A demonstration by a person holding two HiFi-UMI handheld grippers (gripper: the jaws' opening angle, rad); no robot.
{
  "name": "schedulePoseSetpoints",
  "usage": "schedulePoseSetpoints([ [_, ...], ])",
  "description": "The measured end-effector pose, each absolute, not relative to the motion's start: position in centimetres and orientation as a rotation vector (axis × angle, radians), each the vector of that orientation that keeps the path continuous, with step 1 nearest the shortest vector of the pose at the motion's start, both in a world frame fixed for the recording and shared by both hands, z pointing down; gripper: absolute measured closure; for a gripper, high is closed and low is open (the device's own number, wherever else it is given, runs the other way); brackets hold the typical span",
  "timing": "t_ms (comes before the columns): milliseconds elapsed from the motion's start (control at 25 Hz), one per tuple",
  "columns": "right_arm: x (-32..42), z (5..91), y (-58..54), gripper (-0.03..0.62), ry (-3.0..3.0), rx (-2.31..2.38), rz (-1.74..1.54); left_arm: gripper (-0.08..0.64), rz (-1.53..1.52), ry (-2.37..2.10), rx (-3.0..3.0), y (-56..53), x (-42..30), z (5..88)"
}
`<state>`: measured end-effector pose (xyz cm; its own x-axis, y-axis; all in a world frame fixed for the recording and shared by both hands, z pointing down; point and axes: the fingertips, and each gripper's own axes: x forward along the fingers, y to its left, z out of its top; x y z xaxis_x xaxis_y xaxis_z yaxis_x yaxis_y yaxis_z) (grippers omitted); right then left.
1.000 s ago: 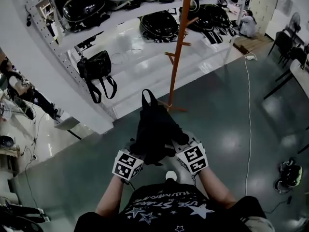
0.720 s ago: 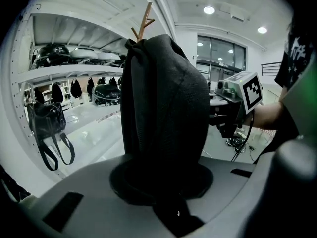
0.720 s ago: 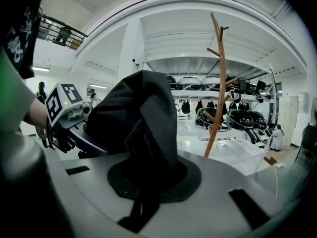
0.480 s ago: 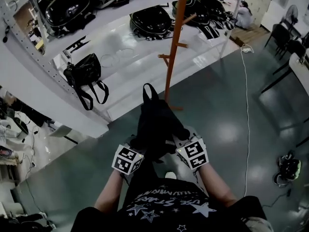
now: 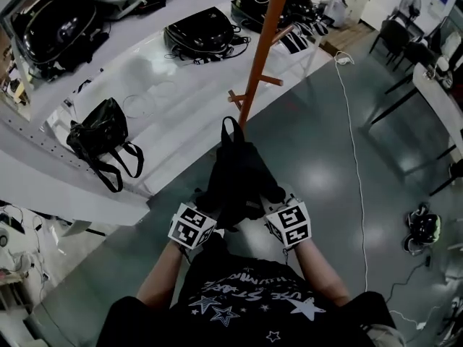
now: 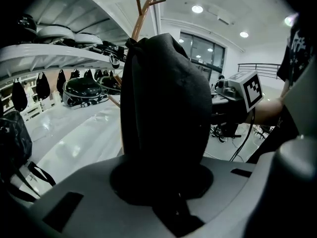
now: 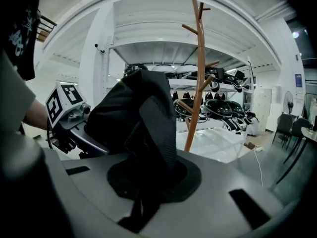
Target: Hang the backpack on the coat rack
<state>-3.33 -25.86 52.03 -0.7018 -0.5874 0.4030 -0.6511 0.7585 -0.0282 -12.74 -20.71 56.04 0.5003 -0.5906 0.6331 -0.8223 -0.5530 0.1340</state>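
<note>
You have the black fabric backpack [image 5: 239, 179] up in front of your chest, carried between your two tools and clear of the grey-green floor [image 5: 325, 165]. Your left hand-held gripper [image 5: 206, 212] is at the bag's 7 o'clock corner, with its jaws nearly together and clamped on a fold of the dark cloth; in the left gripper view the bag's rounded body rises straight up out of that grip. Your right hand-held gripper [image 5: 269, 207] is at the 5 o'clock corner, its jaws drawn in tight on the fabric and a flat black strap [image 7: 156, 128] that runs down between them.

The bag's thin top loop [image 5: 230, 127] points to 12 o'clock. Just beyond it stands the orange-brown wooden coat rack [image 5: 257, 56], its pole running on up toward 12 o'clock with short pegs branching off. The bag hangs on none of those pegs.

From 9 to 12 o'clock a white shelf [image 5: 166, 85] carries several glossy black bags, and a black handbag [image 5: 98, 132] with loose straps sits at its 9 o'clock end. A white cable [image 5: 354, 157] trails across the floor at 3 o'clock.
</note>
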Motion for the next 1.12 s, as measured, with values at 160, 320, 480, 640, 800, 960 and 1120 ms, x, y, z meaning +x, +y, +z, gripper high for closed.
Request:
schedulePoseSetpoints([
  [160,-4.8,52.6,-27.9,0.557,-2.531,1.022,0.255,0.465,0.766,-1.089,2.367,-23.5,-14.6,56.6],
  [320,-6.1,53.0,-29.5,0.558,-2.483,1.089,0.277,0.465,0.774,-1.021,2.398,-25.9,-16.3,57.2],
  [480,-6.9,53.6,-30.6,0.558,-2.434,1.151,0.285,0.465,0.77,-0.962,2.422,-27.6,-17.4,57.9],
  [640,-7.4,54.2,-31.7,0.558,-2.384,1.221,0.315,0.463,0.786,-0.898,2.441,-29.3,-18.1,58.6],
  [800,-8.0,54.7,-32.7,0.558,-2.349,1.267,0.346,0.465,0.8,-0.844,2.449,-30.6,-18.6,59.3],
  [960,-8.4,56.0,-33.4,0.558,-2.31,1.311,0.382,0.465,0.805,-0.794,2.439,-31.8,-19.2,60.5],
  [1120,-8.9,57.1,-33.8,0.558,-2.279,1.36,0.429,0.463,0.822,-0.755,2.436,-32.8,-19.8,61.6],
])
